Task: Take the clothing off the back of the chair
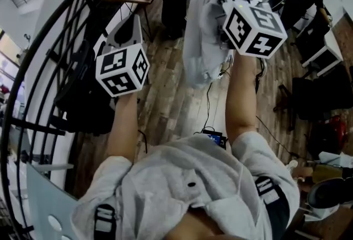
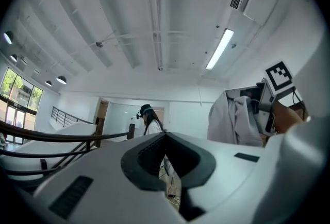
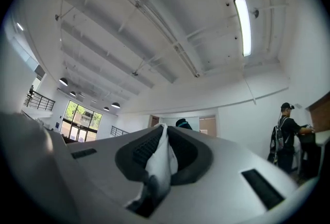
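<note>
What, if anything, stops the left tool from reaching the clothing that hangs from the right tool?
Probably nothing, so yes. The left tool is empty and beside the clothing, which the right tool grips. Only open air seems to lie between them.

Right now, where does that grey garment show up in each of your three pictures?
Head view: upper middle, the grey garment hangs just left of the marker cube.
Left gripper view: right of centre, draped below and left of that cube.
Right gripper view: low centre, a fold pinched in the right gripper.
Shared landmark: the marker cube, in the head and left gripper views.
</note>
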